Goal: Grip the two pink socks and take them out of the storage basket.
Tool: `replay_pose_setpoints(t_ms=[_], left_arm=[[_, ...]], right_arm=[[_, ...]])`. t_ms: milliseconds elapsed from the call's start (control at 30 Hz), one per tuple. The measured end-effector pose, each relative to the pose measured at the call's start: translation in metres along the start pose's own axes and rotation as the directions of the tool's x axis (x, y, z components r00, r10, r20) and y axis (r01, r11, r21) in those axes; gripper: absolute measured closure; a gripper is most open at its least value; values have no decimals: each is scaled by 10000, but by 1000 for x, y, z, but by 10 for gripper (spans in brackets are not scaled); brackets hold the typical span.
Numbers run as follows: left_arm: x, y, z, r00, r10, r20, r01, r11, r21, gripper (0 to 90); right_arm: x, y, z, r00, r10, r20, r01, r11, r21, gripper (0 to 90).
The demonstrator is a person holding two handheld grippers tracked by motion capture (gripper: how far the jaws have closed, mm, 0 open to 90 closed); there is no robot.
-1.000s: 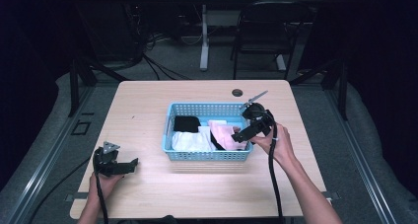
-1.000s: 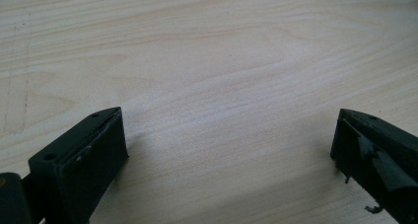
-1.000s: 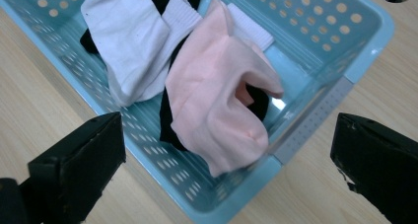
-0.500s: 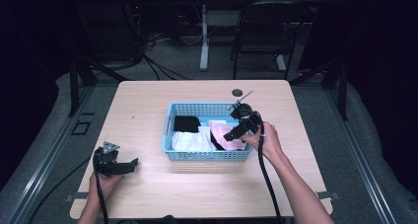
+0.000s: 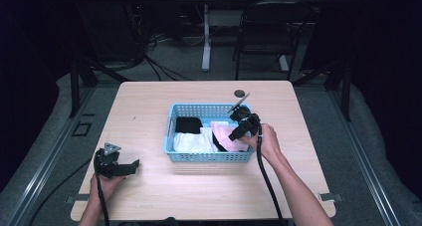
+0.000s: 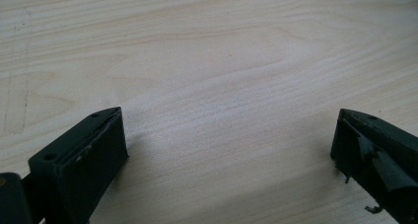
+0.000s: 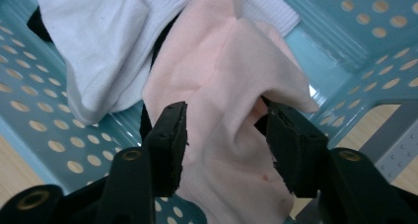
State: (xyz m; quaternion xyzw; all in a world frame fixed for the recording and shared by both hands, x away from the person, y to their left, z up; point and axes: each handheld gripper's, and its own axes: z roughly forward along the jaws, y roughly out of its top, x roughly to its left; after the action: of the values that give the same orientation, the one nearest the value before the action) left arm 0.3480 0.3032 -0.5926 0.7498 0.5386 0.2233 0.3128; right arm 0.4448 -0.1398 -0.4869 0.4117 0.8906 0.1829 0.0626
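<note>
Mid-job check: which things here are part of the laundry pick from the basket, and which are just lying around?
In the job: pink cloth, between the closing right gripper jaws; blue basket; white cloths; black cloth.

Lying about: left gripper, open over bare table; small dark disc.

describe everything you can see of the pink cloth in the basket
The pink cloth is pale, soft-looking fabric, crumpled into folds, lying at the right end of the blue perforated basket. It overlaps a black garment and sits beside white cloths. The right gripper has just been closing around a raised fold of it; the fold stands between the jaws, with the right-hand jaw touching it, not yet firmly pinched.
</note>
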Motion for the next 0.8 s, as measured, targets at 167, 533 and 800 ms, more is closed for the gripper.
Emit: replay_pose_setpoints(t_ms=[167, 533, 800], left_arm=[[0, 0, 0, 10000, -6, -3, 6, 10000, -7, 6], [0, 0, 0, 10000, 3, 4, -3, 10000, 26, 6], [0, 0, 0, 10000, -7, 2, 7, 10000, 23, 6]], right_arm=[[-1, -1, 2, 9999, 76, 112, -77, 9999, 87, 759], [-1, -3, -5, 10000, -58, 26, 58, 9999, -117, 856], [-1, -1, -15, 9999, -70, -113, 68, 9997, -229, 853]])
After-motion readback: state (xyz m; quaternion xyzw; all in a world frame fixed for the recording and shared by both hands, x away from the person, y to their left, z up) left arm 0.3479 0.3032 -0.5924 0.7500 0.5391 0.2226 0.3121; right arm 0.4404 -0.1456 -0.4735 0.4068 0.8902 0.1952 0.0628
